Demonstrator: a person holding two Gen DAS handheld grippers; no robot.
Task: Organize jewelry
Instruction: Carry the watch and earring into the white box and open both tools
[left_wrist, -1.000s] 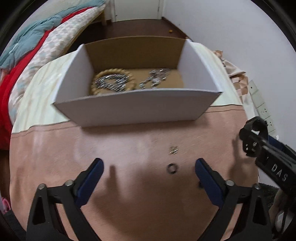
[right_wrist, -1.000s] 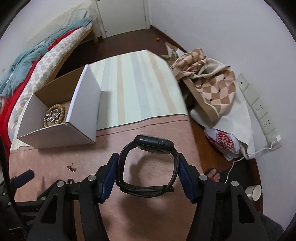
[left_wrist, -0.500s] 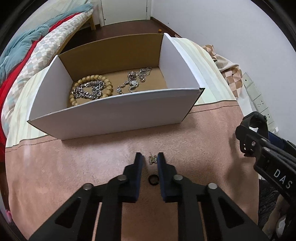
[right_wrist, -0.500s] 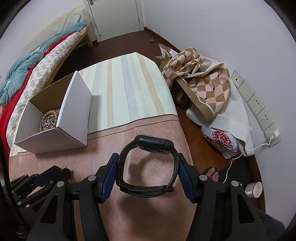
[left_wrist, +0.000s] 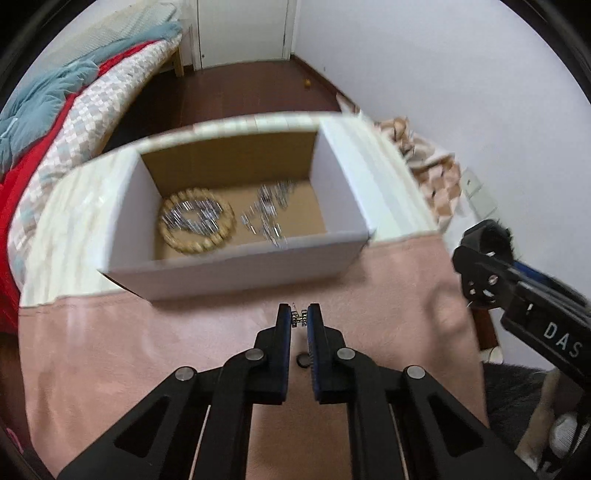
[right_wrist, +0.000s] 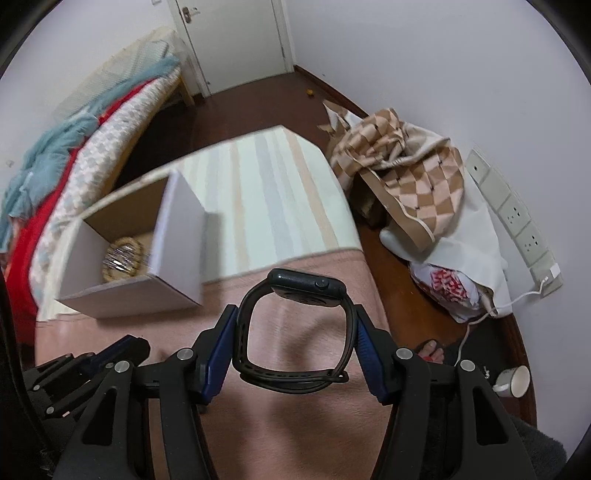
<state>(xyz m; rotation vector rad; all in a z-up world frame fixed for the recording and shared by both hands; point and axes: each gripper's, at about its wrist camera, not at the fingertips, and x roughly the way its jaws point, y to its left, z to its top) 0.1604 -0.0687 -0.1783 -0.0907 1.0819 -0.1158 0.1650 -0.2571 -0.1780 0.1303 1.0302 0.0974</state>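
Left gripper (left_wrist: 299, 320): pressed together on a small silver earring (left_wrist: 299, 318), at lower centre of the left view, just short of the box (left_wrist: 236, 271).
Right gripper (right_wrist: 293, 339): pinching the black watch (right_wrist: 295, 334) by its strap, low in the right view.
Ring (left_wrist: 303, 360): dark, lying on the pink cloth (left_wrist: 129, 350) between the left fingers, just below the earring.
Step well done: likely carry the earring over the near wall — high enough to clear the rim — and let go above bare cardboard, away from the bead bracelet (left_wrist: 197, 225).
Earring axis: short, across the fingertips, left to right.
Watch axis: loop lies flat — face toward frame top.
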